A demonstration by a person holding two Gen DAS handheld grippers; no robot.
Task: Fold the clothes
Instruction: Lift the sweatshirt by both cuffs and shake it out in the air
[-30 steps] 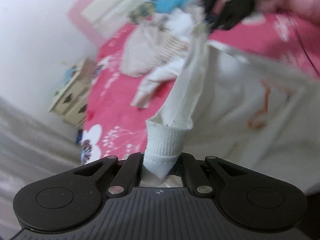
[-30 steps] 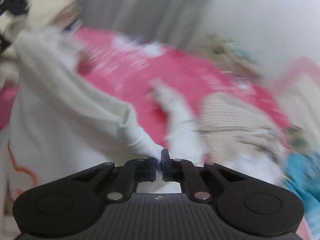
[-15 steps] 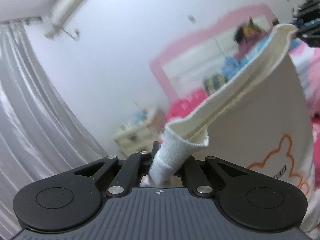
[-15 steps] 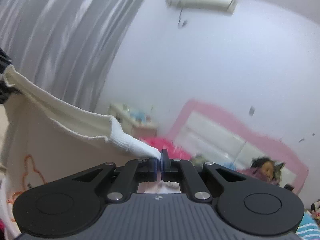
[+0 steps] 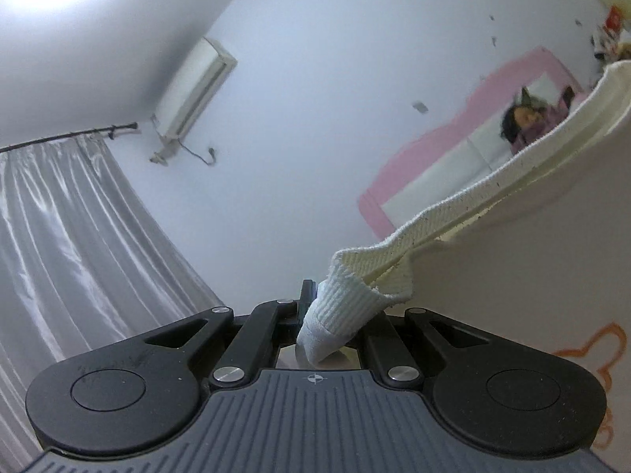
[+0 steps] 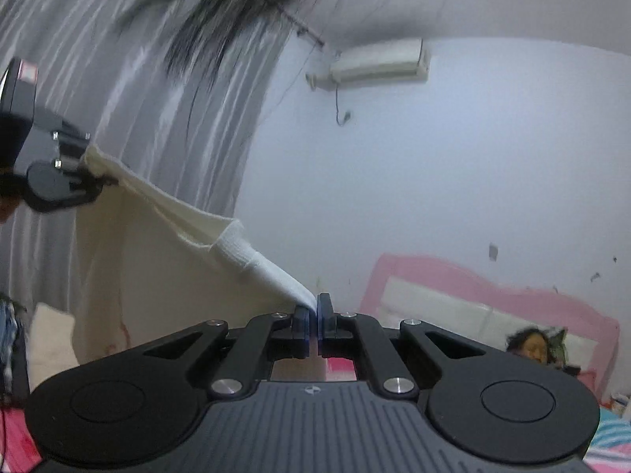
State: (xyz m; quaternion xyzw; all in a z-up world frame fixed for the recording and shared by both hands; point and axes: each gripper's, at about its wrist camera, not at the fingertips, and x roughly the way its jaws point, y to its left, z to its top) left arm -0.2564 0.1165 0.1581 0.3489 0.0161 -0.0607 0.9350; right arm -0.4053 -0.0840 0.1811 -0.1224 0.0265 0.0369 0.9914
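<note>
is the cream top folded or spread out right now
Spread: the cream top hangs stretched between the left hand-held gripper and right hand-held gripper.

Garment between both grippers

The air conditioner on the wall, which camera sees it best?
The right wrist view. There the air conditioner faces the camera almost level, its whole front and dangling cord clear. The left wrist view shows it too, but tilted steeply and seen from below.
</note>
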